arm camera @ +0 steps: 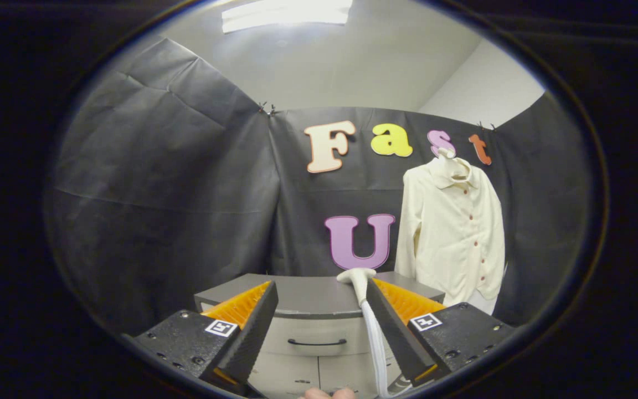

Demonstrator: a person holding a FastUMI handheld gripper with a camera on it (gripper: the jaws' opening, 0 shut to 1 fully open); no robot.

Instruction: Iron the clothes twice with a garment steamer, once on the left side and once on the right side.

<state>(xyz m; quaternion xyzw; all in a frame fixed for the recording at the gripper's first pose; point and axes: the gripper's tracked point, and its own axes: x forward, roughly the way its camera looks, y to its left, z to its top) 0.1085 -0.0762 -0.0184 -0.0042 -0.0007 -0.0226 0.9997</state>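
From the gripper view I see my gripper (322, 291) with its two fingers spread wide apart and nothing clamped between them. The garment steamer (359, 279) stands on top of the grey cabinet (308, 302) just ahead, its pale head rising right beside the inner edge of my right finger; whether it touches that finger I cannot tell. A white hose (375, 343) runs down from the steamer head along the cabinet front, close against the same finger. The cabinet has a drawer with a dark handle (316, 342) that sits in the gap between my fingers. Beyond the cabinet, off to the right, a cream button-up shirt (452, 238) hangs on a hanger (445, 153) against the black cloth wall (186, 194), its front facing me and its sleeves hanging down at its sides. At the bottom, between the finger bases, fingertips of a hand (327, 393) just peek in.
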